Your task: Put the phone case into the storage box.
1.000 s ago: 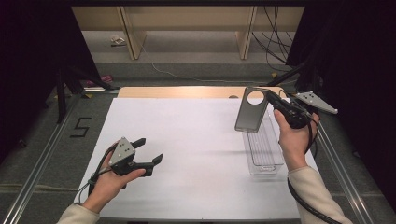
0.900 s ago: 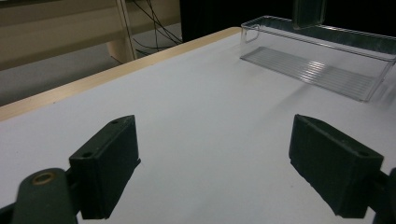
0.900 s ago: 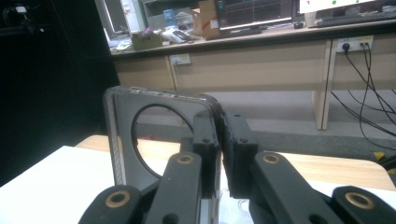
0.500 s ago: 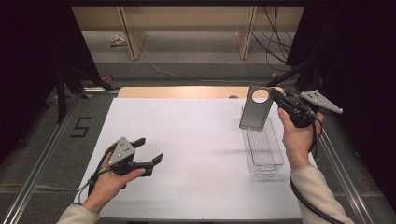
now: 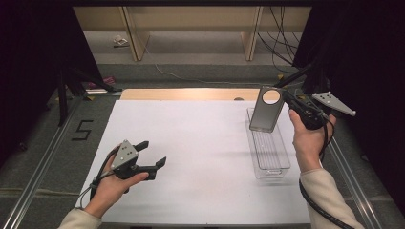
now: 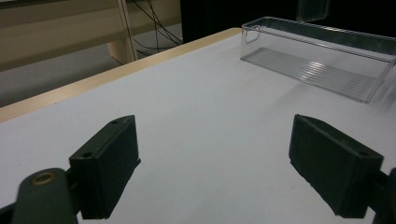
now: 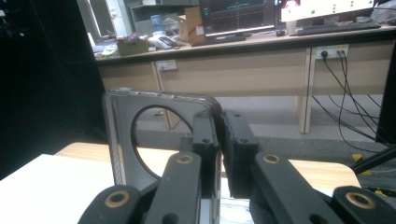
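- Right gripper (image 5: 286,98): held in the person's right hand (image 5: 308,138) above the far right part of the table (image 5: 200,143). Its jaws are closed almost fully on one edge of a flat grey lid (image 5: 265,109), which they pinch between the pads.
- Lid: a thin rectangular panel with rounded corners and a round hole near its upper end. In the high view it hangs tilted, raised off the table, over the far end of the clear tray (image 5: 268,148). In the right gripper view the lid (image 7: 140,140) stands on edge to the left of the jaws, with the hole showing the floor and furniture behind it.
- Clear tray: a long, narrow, see-through plastic box with a ribbed floor. It lies on the white table surface at the right, its long side running away from the person. In the left gripper view the tray (image 6: 317,60) sits at the upper right, well apart from that gripper's jaws.
- Left gripper (image 5: 150,155): held in the left hand (image 5: 112,183) low over the near left part of the table. Its jaws stand wide apart with nothing between them; the left gripper view shows bare white table between the two black pads.
- Table: white top with a wooden strip along the far edge.
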Tool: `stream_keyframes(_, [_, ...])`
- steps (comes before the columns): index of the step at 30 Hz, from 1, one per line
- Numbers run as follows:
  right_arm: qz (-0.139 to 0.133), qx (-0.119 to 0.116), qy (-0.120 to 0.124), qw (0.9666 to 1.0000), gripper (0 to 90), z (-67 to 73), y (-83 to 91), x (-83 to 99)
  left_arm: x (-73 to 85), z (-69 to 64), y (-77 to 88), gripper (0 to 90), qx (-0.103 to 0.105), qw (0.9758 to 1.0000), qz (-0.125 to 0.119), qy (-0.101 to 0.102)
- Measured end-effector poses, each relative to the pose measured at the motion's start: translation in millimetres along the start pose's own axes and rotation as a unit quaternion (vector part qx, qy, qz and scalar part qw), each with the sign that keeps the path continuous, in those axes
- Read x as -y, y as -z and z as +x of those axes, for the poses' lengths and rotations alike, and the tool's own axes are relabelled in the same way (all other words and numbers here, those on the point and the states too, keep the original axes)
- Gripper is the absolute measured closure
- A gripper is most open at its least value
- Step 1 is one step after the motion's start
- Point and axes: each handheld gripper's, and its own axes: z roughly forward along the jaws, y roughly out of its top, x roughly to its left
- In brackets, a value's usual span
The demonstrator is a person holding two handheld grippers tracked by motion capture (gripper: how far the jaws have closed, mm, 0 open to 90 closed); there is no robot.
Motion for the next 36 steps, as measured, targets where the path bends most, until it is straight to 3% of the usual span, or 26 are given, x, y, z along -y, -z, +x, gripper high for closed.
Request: stream_keyframes(36, [-0.003,0.017,-0.001,0.9998,84.0,-12.6,0.5,-1.2,0.0,-0.1,-0.2,15.4,0.0,1.0,-0.001,0.0])
